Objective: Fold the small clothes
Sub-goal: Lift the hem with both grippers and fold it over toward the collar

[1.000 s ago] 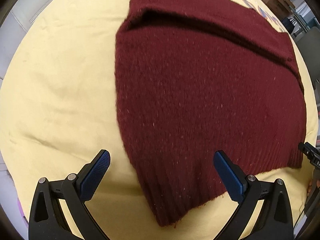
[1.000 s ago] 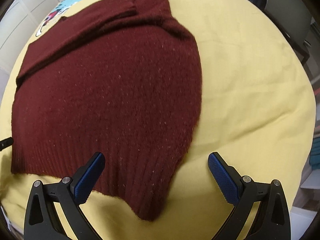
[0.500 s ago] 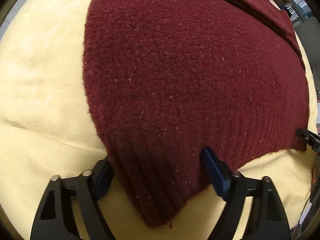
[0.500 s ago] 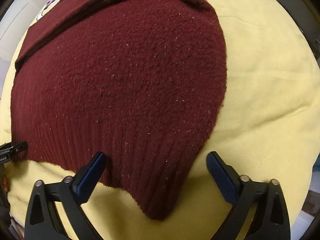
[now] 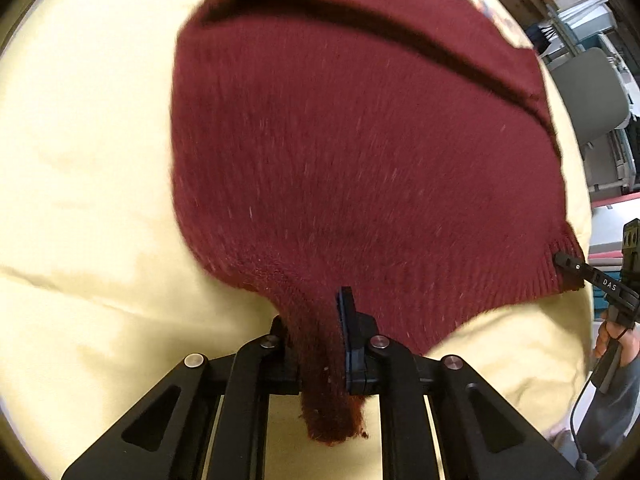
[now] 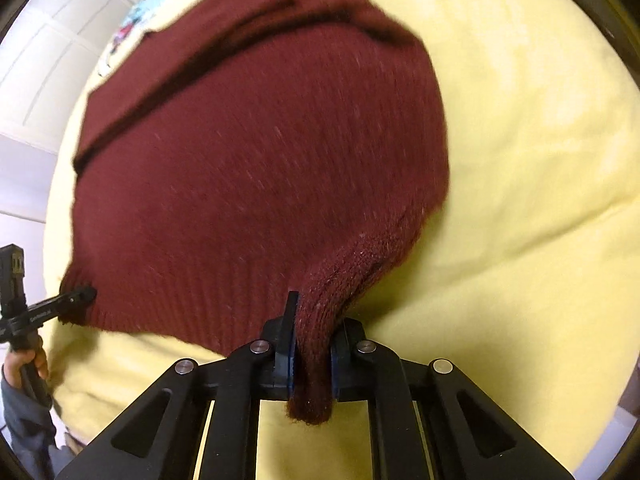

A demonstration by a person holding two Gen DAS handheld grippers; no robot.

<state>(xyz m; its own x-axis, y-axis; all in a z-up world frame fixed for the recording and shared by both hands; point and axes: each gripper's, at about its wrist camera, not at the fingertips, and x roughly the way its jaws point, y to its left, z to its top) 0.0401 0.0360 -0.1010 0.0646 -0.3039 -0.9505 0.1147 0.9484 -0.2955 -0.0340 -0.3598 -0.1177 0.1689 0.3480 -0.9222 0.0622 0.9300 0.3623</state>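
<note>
Nearest the left wrist camera, the left gripper (image 5: 320,344) is pressed together on the ribbed hem corner of the dark red sweater (image 5: 360,152), a tuft of knit bunched between its blue pads and poking out below them. The right gripper (image 6: 310,356) pinches the opposite hem corner in the same way, the rib gathered into a thick roll between its jaws. In each view the other tool shows at the frame edge, biting the far end of the hem, with the person's hand (image 5: 612,340) and a grey sleeve behind it.

Beyond the grippers, the sweater lies spread on a pale yellow cover (image 5: 80,200), its body flat, and a fold or sleeve crosses it as a dark line near the top. Farther off are a printed patch on the cover, a white panelled door (image 6: 48,64) and some shelving (too blurred to read).

The step in hand appears to be lifting the hem to carry it toward the collar. To do it well, both corners should rise together and level, with the hem kept lightly taut between them so the knit does not sag, then be laid down square to the upper edge.
</note>
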